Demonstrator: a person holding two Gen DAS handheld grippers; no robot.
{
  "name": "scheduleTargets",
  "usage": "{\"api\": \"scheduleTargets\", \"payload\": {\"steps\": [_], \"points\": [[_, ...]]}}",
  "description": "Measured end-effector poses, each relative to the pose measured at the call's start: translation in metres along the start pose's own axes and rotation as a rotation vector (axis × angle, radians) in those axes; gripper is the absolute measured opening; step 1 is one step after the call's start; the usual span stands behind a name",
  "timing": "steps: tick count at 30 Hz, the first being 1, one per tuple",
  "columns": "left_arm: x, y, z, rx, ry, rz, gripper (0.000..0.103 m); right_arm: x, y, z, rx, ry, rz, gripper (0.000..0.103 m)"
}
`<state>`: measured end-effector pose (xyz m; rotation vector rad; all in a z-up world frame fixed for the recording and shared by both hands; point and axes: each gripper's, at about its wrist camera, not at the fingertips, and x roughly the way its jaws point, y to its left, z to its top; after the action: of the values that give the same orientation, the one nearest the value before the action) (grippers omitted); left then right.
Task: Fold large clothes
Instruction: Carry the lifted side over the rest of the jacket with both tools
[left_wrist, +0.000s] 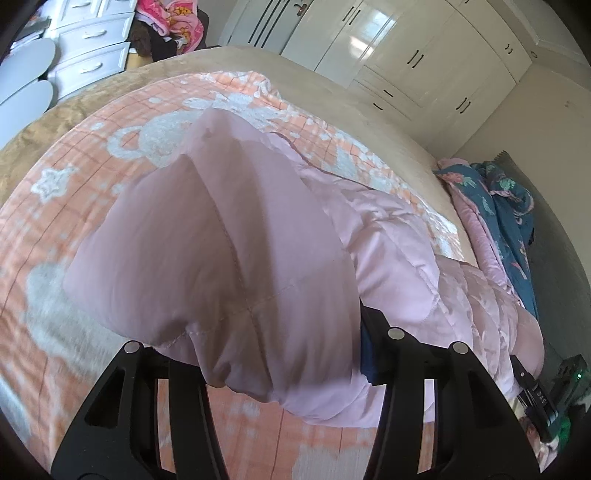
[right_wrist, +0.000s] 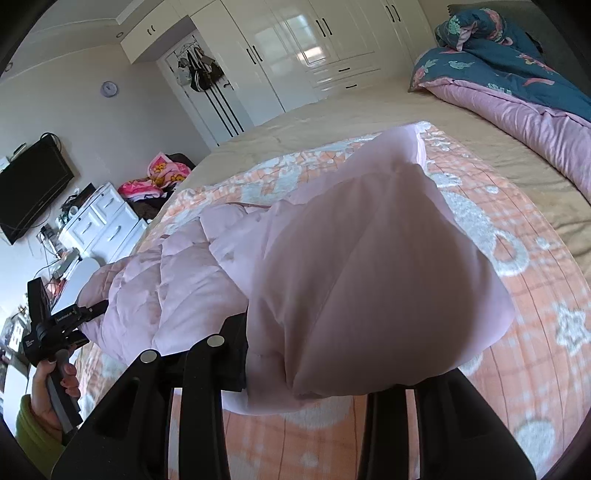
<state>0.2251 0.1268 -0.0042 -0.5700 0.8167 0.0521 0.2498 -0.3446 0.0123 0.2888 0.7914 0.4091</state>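
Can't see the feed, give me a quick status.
Left gripper and right gripper both shut on pink puffer jacket, lifted over orange blanket. Nothing in the way.

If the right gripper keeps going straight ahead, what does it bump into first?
Probably the pink puffer jacket: the right gripper already has it bunched between its fingers. Beyond lies the orange blanket, though depth is unclear.

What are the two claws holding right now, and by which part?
Both the left claw and right claw grip the pink puffer jacket at its lifted edge.
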Motion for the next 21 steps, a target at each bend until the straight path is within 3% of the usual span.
{"api": "scheduleTargets", "payload": {"steps": [21], "points": [[-0.058,0.023,-0.060,0.041,0.001,-0.005,0.043,-0.052,0.016,-0.072,-0.018,0.030,-0.028,0.033]]}}
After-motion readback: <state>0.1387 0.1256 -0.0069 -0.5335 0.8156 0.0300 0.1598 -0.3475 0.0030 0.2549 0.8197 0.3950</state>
